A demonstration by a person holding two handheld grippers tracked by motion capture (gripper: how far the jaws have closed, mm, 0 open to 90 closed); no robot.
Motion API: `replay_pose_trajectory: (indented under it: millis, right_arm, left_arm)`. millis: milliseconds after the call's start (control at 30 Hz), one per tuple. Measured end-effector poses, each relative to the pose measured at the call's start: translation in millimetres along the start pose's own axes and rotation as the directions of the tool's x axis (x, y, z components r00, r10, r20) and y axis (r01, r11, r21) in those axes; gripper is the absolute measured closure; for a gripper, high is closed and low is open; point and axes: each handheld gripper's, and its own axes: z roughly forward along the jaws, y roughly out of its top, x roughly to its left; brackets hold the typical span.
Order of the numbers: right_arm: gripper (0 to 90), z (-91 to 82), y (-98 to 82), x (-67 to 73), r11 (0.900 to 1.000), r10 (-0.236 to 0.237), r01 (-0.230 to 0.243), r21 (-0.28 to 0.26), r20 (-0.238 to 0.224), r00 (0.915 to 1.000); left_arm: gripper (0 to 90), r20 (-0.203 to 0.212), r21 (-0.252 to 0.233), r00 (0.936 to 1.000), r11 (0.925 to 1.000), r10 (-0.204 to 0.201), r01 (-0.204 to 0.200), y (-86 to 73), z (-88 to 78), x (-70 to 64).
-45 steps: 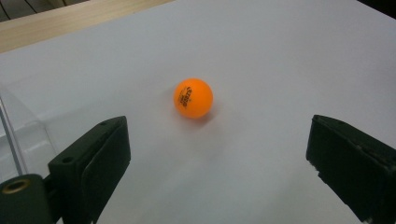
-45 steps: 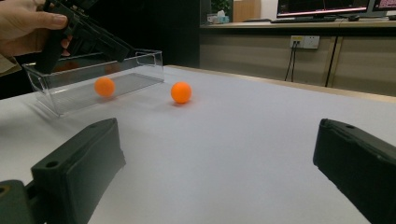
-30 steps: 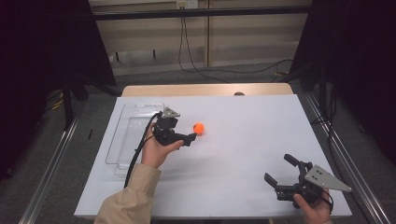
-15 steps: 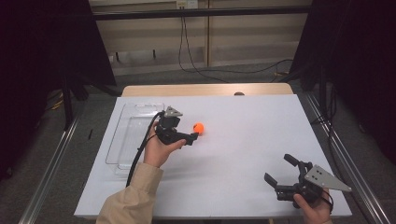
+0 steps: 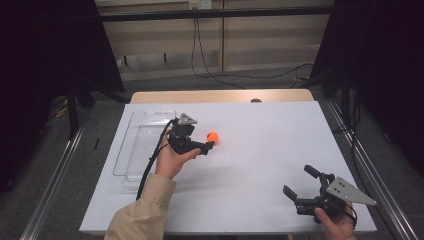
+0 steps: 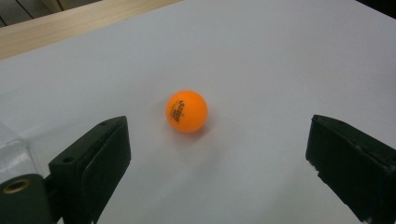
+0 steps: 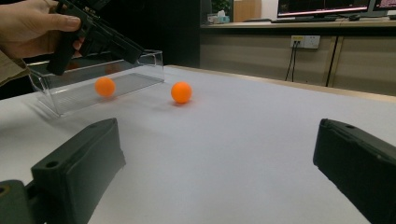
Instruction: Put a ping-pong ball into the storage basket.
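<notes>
From my seat the ball looks like smooth orange plastic with a soft sheen and small dark print on one side, and the table under it wears a matt white sheet like paper, with pale bare wood along its far edge. The tray is clear glossy plastic, see-through enough to mirror the ball in its wall. My left tongs and right tongs are matt black plastic, slightly grainy, with a brass-looking insert near the left jaw's base; the sleeve is beige cloth.
</notes>
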Motion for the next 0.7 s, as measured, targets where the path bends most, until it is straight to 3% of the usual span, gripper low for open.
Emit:
replay_pose_trajectory:
  millis: [700]
  right_arm:
    - [0.6,0.6,-0.1,-0.1,1.0,0.001,-0.001,0.0,-0.002,1.0]
  left_arm:
    - [6.5,-0.001,0.005,1.0,1.0,0.003,-0.003,1.8,10.7,0.2]
